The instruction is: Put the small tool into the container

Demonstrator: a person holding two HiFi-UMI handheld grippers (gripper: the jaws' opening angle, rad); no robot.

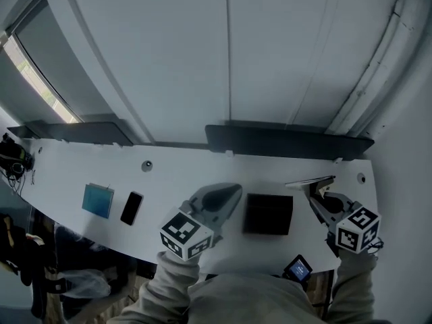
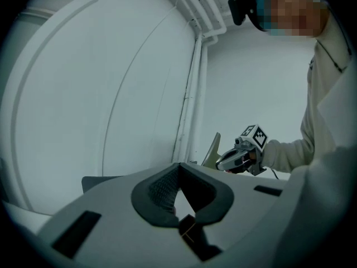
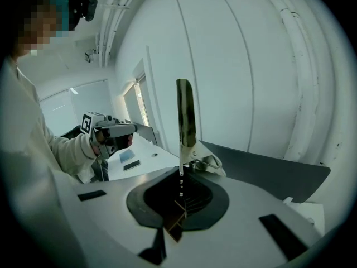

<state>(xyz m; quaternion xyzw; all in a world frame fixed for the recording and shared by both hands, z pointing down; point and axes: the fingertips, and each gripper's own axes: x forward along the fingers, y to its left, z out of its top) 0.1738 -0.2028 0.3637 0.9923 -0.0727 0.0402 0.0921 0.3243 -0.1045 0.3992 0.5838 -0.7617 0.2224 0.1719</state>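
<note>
At the left of the desk [image 1: 196, 171] a blue square pad [image 1: 98, 200] and a black phone [image 1: 131, 208] lie side by side, apart from the work and with no part in it. Your left tool [image 1: 231, 190] rests just left of the container [image 1: 268, 213]. In the left gripper view its jaws are drawn together at the tips with nothing between them, so it is clenched and empty. The container is a dark open box at mid-desk, and no view shows anything inside it. Your right tool [image 1: 316, 192] is to the container's right, clenched on the small bladed implement [image 1: 312, 181]. The right gripper view shows the jaws pinching its metal base, with the flat blade [image 3: 186, 113] standing out past the tips. In the head view the blade points left, toward the container's far right corner, and is not yet over the opening. Assessment: pick-up is done and the carry is nearly complete. Outstanding are bringing the implement over the opening, lowering it in and letting go. A small screened device [image 1: 297, 268] sits at the near desk edge, clear of that route.
</note>
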